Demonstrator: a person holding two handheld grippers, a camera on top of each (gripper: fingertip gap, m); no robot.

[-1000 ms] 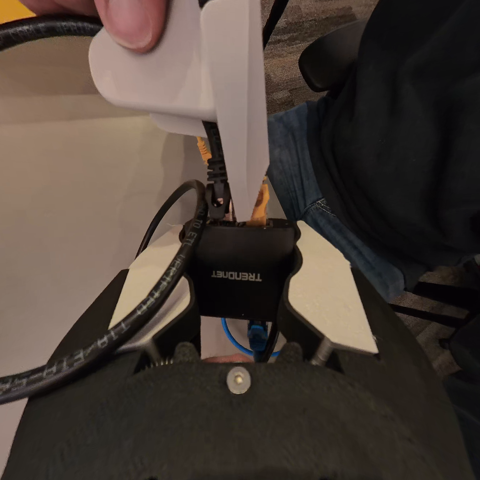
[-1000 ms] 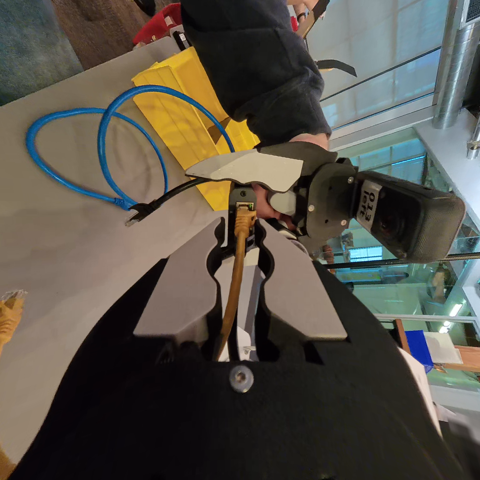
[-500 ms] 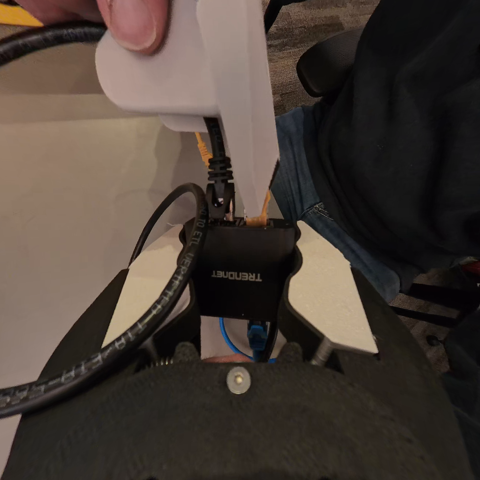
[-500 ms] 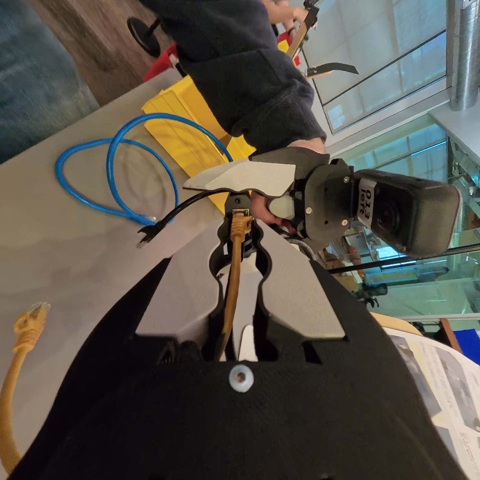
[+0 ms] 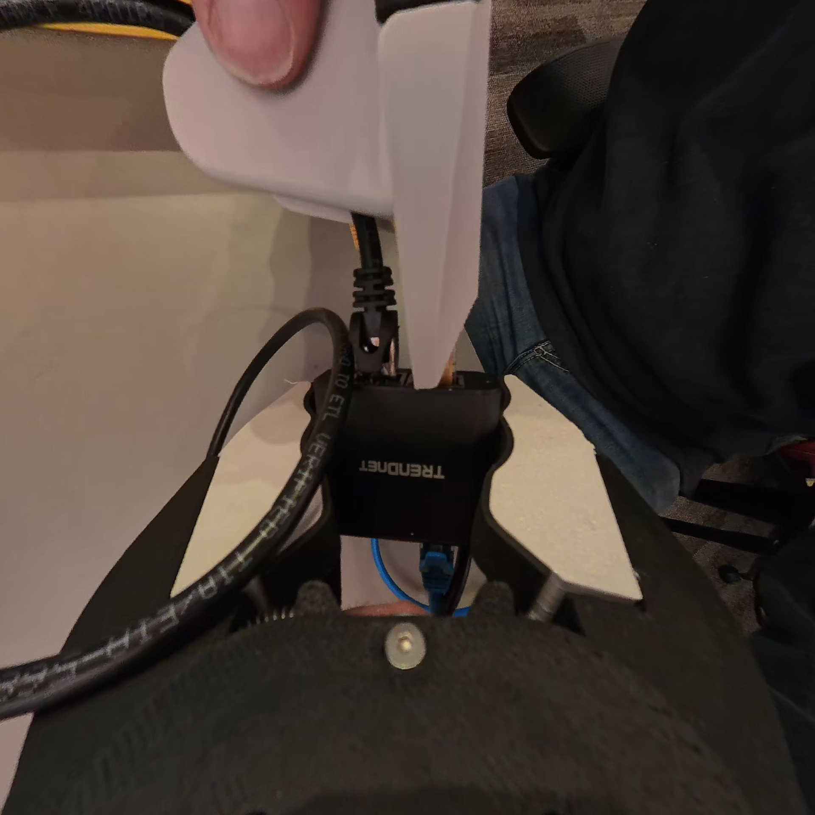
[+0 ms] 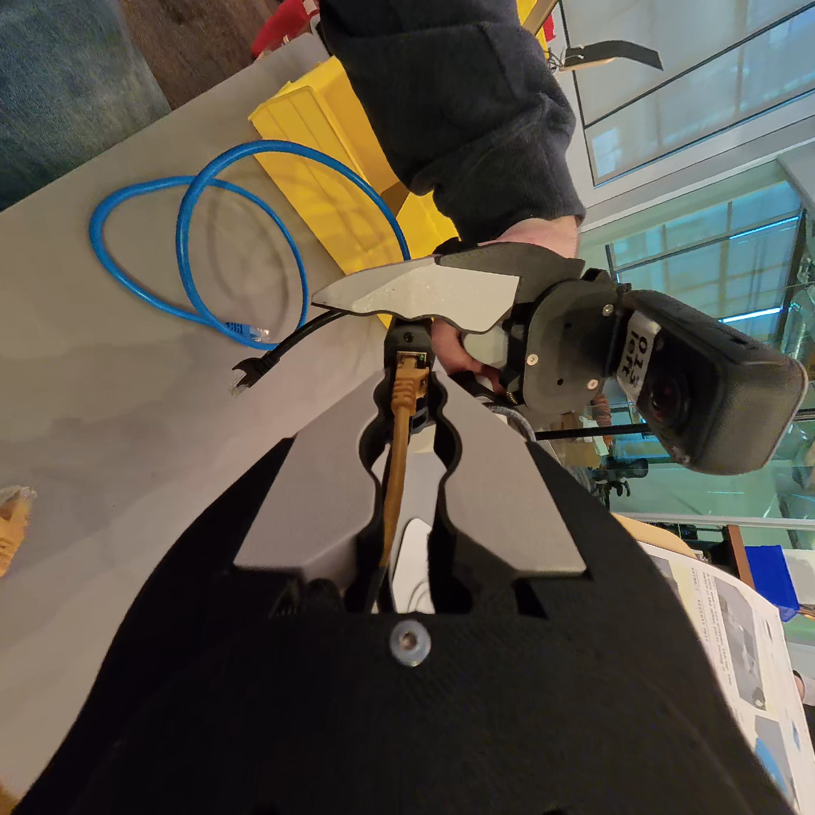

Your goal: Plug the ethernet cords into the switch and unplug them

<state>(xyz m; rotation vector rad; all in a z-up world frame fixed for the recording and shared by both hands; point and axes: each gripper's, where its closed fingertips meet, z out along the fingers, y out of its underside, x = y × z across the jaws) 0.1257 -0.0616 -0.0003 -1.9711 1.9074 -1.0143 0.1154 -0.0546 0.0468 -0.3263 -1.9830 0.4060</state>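
My left gripper [image 5: 410, 397] is shut on the black switch [image 5: 410, 463] and holds it above the table. A black ethernet cord [image 5: 372, 308] is plugged into the switch's far face. My right gripper [image 6: 408, 392] is shut on the plug of an orange cord [image 6: 410, 383], which sits in a port of the switch [image 6: 408, 342]. In the left wrist view the right gripper's white fingers [image 5: 436, 220] point down onto the switch and hide most of the orange plug [image 5: 449, 375]. A blue cord [image 6: 198, 247] lies looped on the table.
A yellow bin [image 6: 335, 176] stands on the grey table [image 6: 110, 419] behind the blue cord. A loose black plug [image 6: 251, 366] and another orange plug [image 6: 13, 516] lie on the table. Printed papers [image 6: 727, 639] lie at the right. A seated person's leg [image 5: 529, 308] is by the table edge. Spacing between my two grippers at the tips: around 4 centimeters.
My right gripper has pushed in toward the switch, and the orange plug has gone deeper into its port. The left gripper still holds the switch the same way.
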